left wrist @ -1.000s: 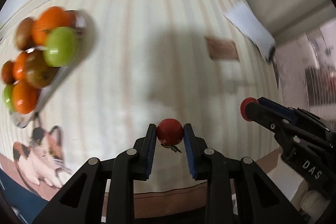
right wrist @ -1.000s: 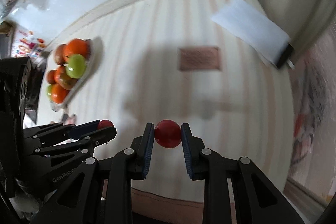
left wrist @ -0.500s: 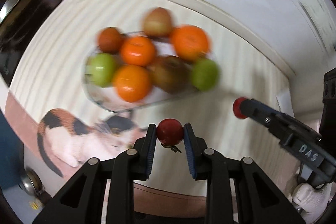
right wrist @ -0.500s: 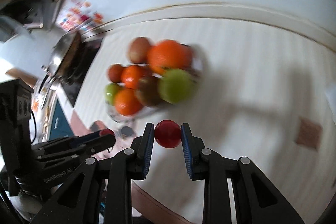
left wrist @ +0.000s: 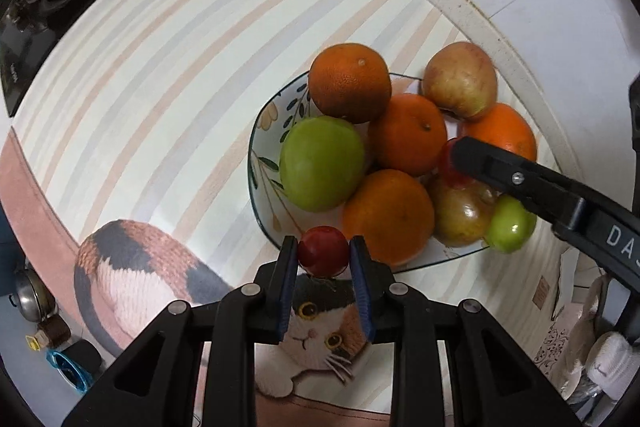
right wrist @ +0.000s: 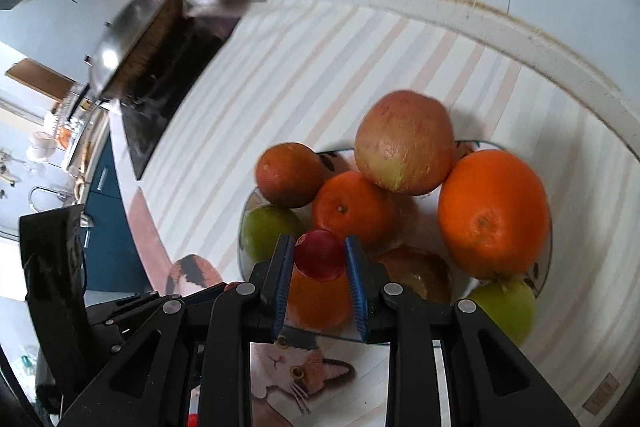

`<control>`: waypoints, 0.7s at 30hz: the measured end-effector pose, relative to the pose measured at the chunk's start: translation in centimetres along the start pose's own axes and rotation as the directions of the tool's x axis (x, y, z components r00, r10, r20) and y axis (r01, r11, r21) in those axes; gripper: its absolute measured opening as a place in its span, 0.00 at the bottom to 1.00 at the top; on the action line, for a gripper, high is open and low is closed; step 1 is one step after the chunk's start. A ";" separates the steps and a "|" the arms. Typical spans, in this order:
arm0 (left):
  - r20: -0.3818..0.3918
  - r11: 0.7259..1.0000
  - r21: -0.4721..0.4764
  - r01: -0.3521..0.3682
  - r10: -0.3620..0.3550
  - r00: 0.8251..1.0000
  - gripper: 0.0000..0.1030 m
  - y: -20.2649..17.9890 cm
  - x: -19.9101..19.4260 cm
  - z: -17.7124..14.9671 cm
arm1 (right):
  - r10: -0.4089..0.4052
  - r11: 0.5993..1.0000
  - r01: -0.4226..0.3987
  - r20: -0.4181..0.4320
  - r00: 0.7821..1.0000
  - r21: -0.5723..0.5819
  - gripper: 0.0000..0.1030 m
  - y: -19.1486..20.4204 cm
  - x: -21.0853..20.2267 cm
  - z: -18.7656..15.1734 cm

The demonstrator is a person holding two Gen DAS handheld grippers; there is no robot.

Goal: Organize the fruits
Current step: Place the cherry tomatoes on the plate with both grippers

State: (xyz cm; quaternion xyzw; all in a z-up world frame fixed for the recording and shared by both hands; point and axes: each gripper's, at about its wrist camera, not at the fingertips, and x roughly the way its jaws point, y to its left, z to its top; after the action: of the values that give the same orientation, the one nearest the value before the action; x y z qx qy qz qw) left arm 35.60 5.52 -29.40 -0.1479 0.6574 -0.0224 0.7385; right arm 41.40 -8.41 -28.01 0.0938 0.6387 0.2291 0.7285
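Sitting between fingers (left wrist: 288,267) (clamped): cherry tomato (left wrist: 323,251)

Both wrist fisheye cameras are looking steeply down from close above, each along its own black fingers, and are sharing the fruit bowl (left wrist: 256,163) (right wrist: 544,267) on the striped mat (left wrist: 168,75) (right wrist: 320,67), the left view facing it from the bowl's near-left edge, the right from directly over it.

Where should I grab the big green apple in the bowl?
Take the big green apple across its round middle, coming down from above on the bowl's open left edge. That side is clear; oranges crowd its right, so tool fingers would probably bump them there.
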 end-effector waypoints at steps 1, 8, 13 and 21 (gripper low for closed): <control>-0.007 1.000 0.001 0.006 -0.006 1.000 0.23 0.0 0.4 0.1 | 0.001 1.000 -0.001 -0.009 1.000 0.011 0.28 -0.3 0.5 0.1; -0.041 1.000 -0.002 0.005 -0.005 0.999 0.24 0.0 1.4 0.6 | -0.037 0.998 0.039 -0.049 0.998 0.040 0.38 -1.5 1.4 0.1; -0.045 1.000 -0.014 0.000 -0.001 0.999 0.37 -0.1 0.2 0.8 | -0.040 0.998 0.041 -0.016 0.999 0.056 0.75 -1.7 -0.5 0.1; 0.074 0.995 0.022 -0.099 0.097 0.993 0.85 0.0 -4.7 -0.5 | -0.310 0.949 0.314 0.105 0.945 -0.024 0.93 -1.4 -6.1 -2.7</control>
State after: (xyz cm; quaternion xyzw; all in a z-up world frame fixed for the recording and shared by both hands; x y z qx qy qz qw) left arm 34.42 6.53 -24.89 -0.1066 0.6361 0.0107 0.7641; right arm 38.54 -12.84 -23.69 -0.0117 0.6036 0.1188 0.7883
